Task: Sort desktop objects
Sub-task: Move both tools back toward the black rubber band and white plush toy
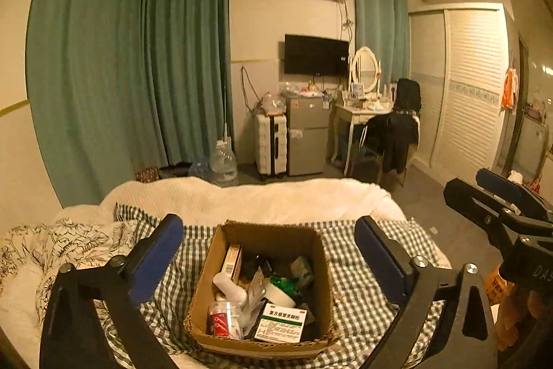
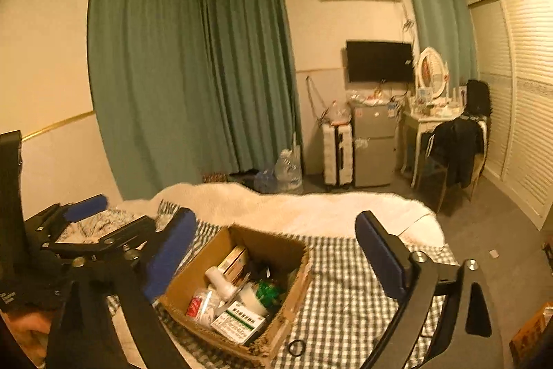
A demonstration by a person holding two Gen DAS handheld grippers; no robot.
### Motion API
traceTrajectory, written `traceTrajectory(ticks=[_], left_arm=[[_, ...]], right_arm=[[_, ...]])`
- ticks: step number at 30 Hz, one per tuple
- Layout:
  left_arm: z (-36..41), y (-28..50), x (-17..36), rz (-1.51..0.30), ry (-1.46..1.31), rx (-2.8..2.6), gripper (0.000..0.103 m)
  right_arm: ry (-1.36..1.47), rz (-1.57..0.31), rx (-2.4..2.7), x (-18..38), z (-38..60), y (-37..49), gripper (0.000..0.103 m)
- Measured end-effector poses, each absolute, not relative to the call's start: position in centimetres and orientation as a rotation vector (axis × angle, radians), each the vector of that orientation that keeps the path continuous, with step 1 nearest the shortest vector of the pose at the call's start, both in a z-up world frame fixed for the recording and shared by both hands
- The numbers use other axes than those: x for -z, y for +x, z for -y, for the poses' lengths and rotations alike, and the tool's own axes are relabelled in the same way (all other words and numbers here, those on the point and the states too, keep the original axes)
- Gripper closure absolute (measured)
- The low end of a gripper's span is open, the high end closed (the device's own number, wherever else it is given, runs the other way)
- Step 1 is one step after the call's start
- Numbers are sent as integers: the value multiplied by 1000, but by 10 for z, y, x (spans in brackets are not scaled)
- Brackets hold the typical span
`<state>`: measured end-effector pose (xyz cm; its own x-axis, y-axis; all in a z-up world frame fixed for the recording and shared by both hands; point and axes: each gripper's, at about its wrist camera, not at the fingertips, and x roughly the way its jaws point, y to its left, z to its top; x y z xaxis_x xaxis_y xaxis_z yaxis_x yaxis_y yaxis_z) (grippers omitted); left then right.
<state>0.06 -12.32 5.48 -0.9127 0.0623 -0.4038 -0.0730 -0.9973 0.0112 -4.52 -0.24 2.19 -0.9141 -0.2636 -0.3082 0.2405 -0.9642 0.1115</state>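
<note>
The left gripper [image 1: 269, 242] stands spread wide with nothing between its blue pads, and so does the right gripper [image 2: 276, 246]; both hang above the bed, apart from everything. Below and between each pair of fingers sits an open cardboard box [image 1: 319, 251] on the checked blanket [image 1: 359, 293]. Inside lie a green-and-white medicine carton [image 1: 281, 322], a white bottle [image 1: 230, 287], a roll of tape [image 1: 278, 294] and what may be crumpled wrappers. A small black ring [image 2: 296, 347] lies on the blanket just beside the box.
</note>
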Motion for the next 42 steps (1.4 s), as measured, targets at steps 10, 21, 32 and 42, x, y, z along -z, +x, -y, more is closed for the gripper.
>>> traceTrajectory(ticks=[10,21,32,42], left_arm=[[91,18,-68,-46,-577,-3006,0],[52,25,-62,-32,-529,-2978,0],[-6,3,2,-85,-676,-2840,0],[-53,-24,89,-136,-879,-2793,5]], right_arm=[[416,162,2900,-35,-44,-19,0],[386,204,2944,-35,-96,-2,0],[487,213,2983,1,-141,-9,0],[684,202,2967,60,-187,-33,0]])
